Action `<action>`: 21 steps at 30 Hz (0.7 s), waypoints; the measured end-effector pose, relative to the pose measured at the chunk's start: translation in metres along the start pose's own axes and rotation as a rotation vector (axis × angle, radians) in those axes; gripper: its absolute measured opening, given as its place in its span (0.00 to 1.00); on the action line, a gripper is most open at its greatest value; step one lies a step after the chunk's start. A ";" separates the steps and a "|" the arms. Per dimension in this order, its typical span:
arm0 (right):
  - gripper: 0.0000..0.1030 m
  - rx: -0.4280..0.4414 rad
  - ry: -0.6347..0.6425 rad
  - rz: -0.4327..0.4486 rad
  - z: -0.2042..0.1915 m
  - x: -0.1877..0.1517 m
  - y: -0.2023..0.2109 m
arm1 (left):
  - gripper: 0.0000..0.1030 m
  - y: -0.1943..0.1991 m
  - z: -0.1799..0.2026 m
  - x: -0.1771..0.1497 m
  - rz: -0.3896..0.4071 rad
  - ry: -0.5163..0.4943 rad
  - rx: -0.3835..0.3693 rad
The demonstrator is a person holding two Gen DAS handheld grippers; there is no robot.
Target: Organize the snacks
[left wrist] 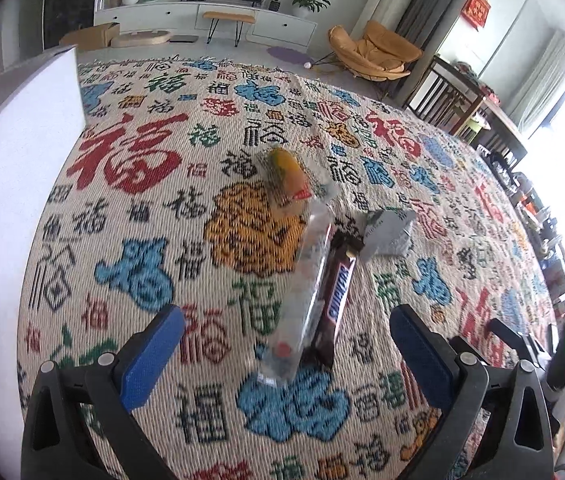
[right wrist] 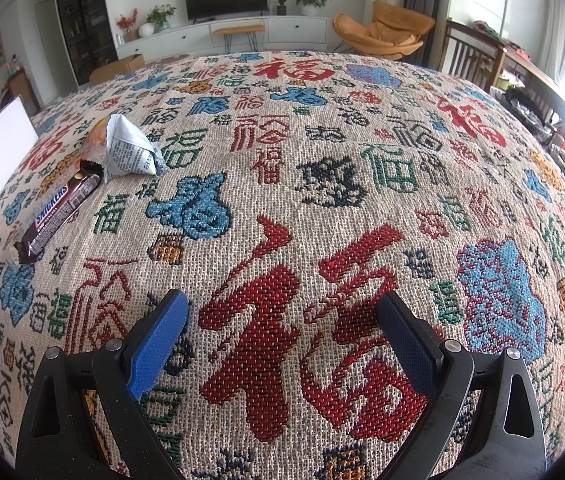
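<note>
On the patterned woven cloth (left wrist: 130, 216), four snacks are gathered: a Snickers bar (left wrist: 336, 300) touching a clear-wrapped long snack (left wrist: 302, 300), an orange snack in clear wrap (left wrist: 288, 178) beyond them, a silver packet (left wrist: 386, 232) beside. The left gripper (left wrist: 286, 356) is spread wide above them, nothing pinched. The right gripper (right wrist: 282, 344) is likewise spread, empty, well apart from the snacks

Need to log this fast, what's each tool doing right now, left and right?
Left tool: open, holding nothing; the Snickers bar and clear packet lie ahead on the cloth.
Right tool: open, empty, over bare cloth.
</note>
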State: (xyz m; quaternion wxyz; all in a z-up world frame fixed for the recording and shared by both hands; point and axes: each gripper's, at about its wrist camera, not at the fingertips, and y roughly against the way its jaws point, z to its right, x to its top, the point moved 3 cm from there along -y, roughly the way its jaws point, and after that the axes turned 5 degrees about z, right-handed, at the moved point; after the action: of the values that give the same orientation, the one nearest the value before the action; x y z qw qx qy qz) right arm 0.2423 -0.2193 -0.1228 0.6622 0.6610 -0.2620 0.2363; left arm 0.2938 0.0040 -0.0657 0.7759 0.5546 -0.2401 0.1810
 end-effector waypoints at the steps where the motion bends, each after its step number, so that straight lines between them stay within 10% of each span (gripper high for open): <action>1: 0.95 0.000 0.000 0.000 0.000 0.000 0.000 | 0.89 -0.009 0.003 0.006 -0.011 -0.026 0.026; 11: 0.95 0.000 0.000 0.000 0.000 0.000 0.000 | 0.72 -0.049 0.013 0.004 -0.093 -0.129 0.001; 15: 0.95 0.000 0.000 0.000 0.000 0.000 -0.001 | 0.73 -0.058 0.044 -0.004 -0.105 -0.380 0.107; 21: 0.95 0.000 0.000 0.000 0.000 0.000 0.000 | 0.62 -0.051 0.023 0.009 -0.099 -0.137 -0.001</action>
State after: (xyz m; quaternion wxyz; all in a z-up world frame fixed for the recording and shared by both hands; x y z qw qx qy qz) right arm 0.2425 -0.2190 -0.1233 0.6623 0.6610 -0.2620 0.2363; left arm 0.3250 -0.0341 -0.0940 0.7658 0.5766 -0.2650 0.1042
